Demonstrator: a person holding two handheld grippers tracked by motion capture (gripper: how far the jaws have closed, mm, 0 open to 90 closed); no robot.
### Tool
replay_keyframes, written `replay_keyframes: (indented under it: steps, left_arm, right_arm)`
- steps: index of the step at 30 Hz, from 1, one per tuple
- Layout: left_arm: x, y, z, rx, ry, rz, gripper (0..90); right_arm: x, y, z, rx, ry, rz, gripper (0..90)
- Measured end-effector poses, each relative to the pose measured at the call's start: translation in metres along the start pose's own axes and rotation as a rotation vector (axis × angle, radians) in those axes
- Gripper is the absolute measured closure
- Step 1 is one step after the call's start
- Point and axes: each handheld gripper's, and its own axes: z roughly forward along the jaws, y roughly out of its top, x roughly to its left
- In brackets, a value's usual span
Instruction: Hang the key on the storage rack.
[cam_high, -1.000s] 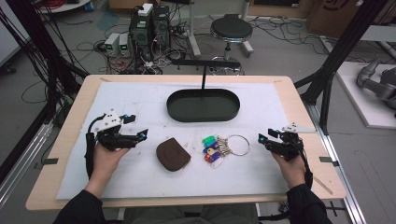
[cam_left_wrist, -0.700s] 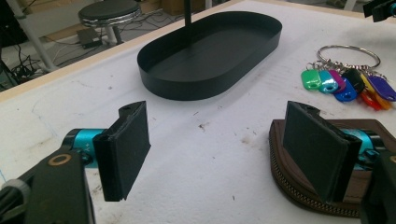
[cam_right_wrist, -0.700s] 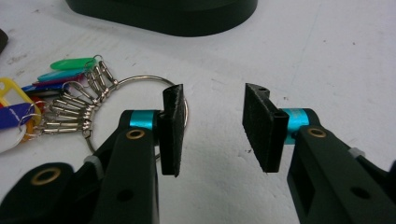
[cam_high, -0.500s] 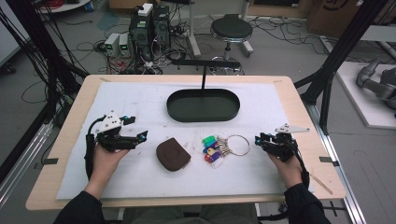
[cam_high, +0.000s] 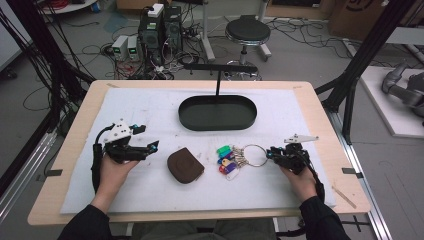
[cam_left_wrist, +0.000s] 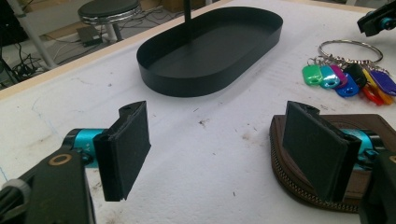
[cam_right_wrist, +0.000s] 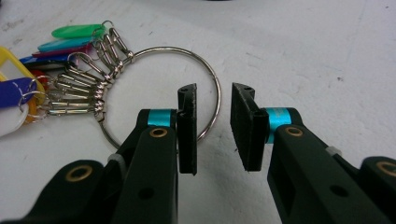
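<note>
A steel key ring (cam_high: 255, 155) with several coloured tags (cam_high: 227, 160) lies on the white mat, right of a brown leather pouch (cam_high: 185, 165). My right gripper (cam_high: 270, 154) sits at the ring's right side. In the right gripper view its jaws have just been closing; the right gripper (cam_right_wrist: 214, 130) still has a gap, and the near arc of the ring (cam_right_wrist: 173, 47) lies in it untouched. My left gripper (cam_left_wrist: 219, 154) stands wide open and holds nothing, left of the pouch (cam_left_wrist: 369, 122), which its right jaw partly hides.
A black oval tray (cam_high: 185, 117) with an upright post stands at the back middle of the mat. The wooden table edge (cam_high: 330, 150) runs close on the right. Computers, cables and a stool stand on the floor beyond the table.
My right gripper has slid left up to the key ring and its jaws have narrowed. The left gripper, pouch and keys have stayed put.
</note>
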Motion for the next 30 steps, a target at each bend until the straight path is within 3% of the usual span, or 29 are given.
replay_keyframes:
  steps: [5,8,11,14,19,24,30]
  left_arm:
    - [0.000,-0.001,0.001,0.003,-0.001,0.000,23.5]
    - [-0.001,-0.001,0.001,0.003,-0.001,0.000,23.6]
    - [-0.001,-0.001,0.001,0.005,-0.002,0.000,23.5]
    - [-0.001,-0.001,0.001,0.009,0.007,0.002,23.6]
    - [-0.001,-0.001,0.001,0.006,0.009,0.000,23.6]
    - [-0.001,-0.002,0.001,0.006,0.010,0.000,23.6]
    - [-0.001,-0.002,0.001,0.007,0.011,-0.001,23.5]
  right_arm:
    - [0.003,0.001,0.006,0.027,-0.015,0.003,73.2]
    - [0.006,0.001,0.013,0.065,-0.043,-0.020,73.6]
    - [0.008,0.001,0.014,0.068,-0.058,-0.032,74.9]
    - [0.008,0.001,0.014,0.065,-0.069,-0.049,83.6]
    - [0.008,0.002,0.014,0.063,-0.074,-0.037,87.0]
    - [0.005,0.002,0.013,0.037,-0.060,-0.012,87.8]
    - [0.002,0.005,0.003,-0.053,-0.030,0.006,87.8]
